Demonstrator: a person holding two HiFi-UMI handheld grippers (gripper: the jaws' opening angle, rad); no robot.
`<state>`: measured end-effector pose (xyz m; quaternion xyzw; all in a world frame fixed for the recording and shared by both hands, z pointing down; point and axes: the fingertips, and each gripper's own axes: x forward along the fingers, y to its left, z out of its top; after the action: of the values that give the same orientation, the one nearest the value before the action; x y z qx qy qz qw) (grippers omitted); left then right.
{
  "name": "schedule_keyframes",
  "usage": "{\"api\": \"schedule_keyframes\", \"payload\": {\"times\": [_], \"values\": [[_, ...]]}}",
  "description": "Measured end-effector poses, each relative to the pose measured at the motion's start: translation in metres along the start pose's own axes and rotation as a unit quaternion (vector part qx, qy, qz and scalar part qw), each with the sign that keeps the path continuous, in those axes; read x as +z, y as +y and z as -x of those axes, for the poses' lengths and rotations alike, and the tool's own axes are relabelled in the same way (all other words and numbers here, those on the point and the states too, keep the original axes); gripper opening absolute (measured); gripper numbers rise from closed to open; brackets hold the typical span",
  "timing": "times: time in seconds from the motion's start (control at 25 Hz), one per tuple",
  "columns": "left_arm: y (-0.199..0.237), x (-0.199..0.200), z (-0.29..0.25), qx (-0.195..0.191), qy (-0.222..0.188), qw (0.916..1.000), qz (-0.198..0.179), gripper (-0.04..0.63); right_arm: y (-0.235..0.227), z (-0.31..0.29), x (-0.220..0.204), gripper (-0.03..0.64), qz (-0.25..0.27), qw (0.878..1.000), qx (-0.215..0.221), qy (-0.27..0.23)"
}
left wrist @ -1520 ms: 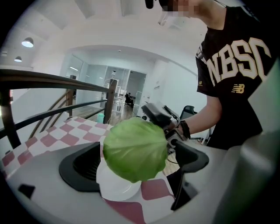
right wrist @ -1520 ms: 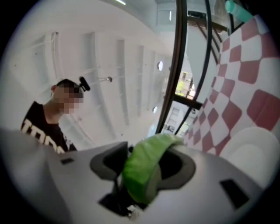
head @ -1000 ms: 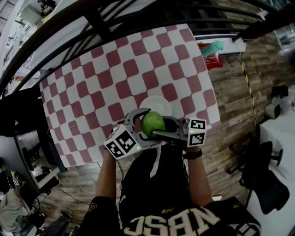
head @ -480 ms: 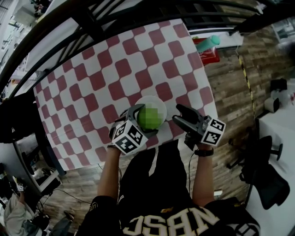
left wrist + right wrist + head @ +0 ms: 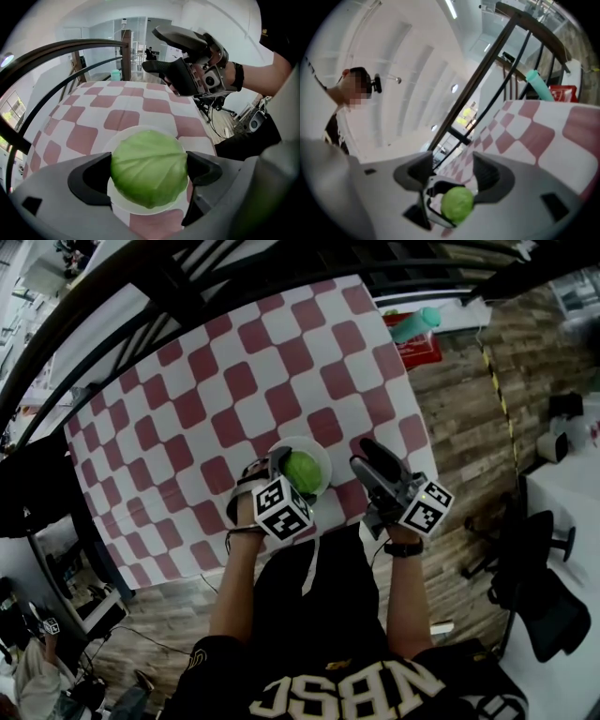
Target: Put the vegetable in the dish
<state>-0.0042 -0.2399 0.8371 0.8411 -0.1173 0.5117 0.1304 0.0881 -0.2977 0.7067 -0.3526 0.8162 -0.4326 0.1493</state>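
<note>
A round green cabbage (image 5: pixel 304 471) sits between the jaws of my left gripper (image 5: pixel 284 468), just above or on the white dish (image 5: pixel 320 452) near the table's front edge. In the left gripper view both pads press the sides of the cabbage (image 5: pixel 149 164), and the dish's rim (image 5: pixel 123 136) shows around it. My right gripper (image 5: pixel 361 454) stands open and empty just right of the dish, its jaws wide apart. It shows at the top of the left gripper view too, as the right gripper (image 5: pixel 152 47). Past its own open jaws, the right gripper (image 5: pixel 450 171) looks at the cabbage (image 5: pixel 457 204).
The table wears a red-and-white checked cloth (image 5: pixel 206 399). A dark railing (image 5: pixel 169 277) runs along its far side. A teal bottle (image 5: pixel 415 324) and a red object (image 5: pixel 419 351) lie off the far right corner. Wooden floor and a dark office chair (image 5: pixel 534 587) are on the right.
The right gripper has let go of the cabbage and drawn off to the right. The left gripper has carried the cabbage forward over the white dish and lower.
</note>
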Motion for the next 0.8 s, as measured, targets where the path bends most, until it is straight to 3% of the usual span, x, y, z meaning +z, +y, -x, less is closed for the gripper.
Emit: {"api": "schedule_keyframes", "payload": {"times": [0.12,0.2,0.32,0.44,0.52,0.6,0.8], "values": [[0.004,-0.003,-0.003,0.004,0.006,0.9999,0.01,0.512,0.008,-0.006,-0.002,0.273,0.025,0.999,-0.003,0.022],[0.008,-0.001,0.002,0.022,-0.012,0.9996,0.011,0.512,0.019,-0.011,-0.002,0.273,0.049,0.998,-0.006,0.035],[0.016,0.021,0.03,0.043,-0.084,0.9949,0.034,0.512,0.038,-0.021,0.007,0.273,0.127,0.99,-0.022,0.053],[0.037,0.047,0.077,0.076,-0.172,0.9789,0.081,0.511,0.061,-0.034,0.023,0.273,0.243,0.967,-0.046,0.065],[0.051,0.059,0.119,0.106,-0.226,0.9614,0.115,0.511,0.084,-0.04,0.035,0.272,0.297,0.951,-0.054,0.064],[0.061,0.069,0.163,0.139,-0.277,0.9382,0.154,0.508,0.108,-0.043,0.047,0.272,0.324,0.942,-0.066,0.053],[0.091,0.092,0.268,0.232,-0.4,0.8626,0.206,0.412,0.149,-0.059,0.085,0.238,0.359,0.928,-0.096,0.013]]}}
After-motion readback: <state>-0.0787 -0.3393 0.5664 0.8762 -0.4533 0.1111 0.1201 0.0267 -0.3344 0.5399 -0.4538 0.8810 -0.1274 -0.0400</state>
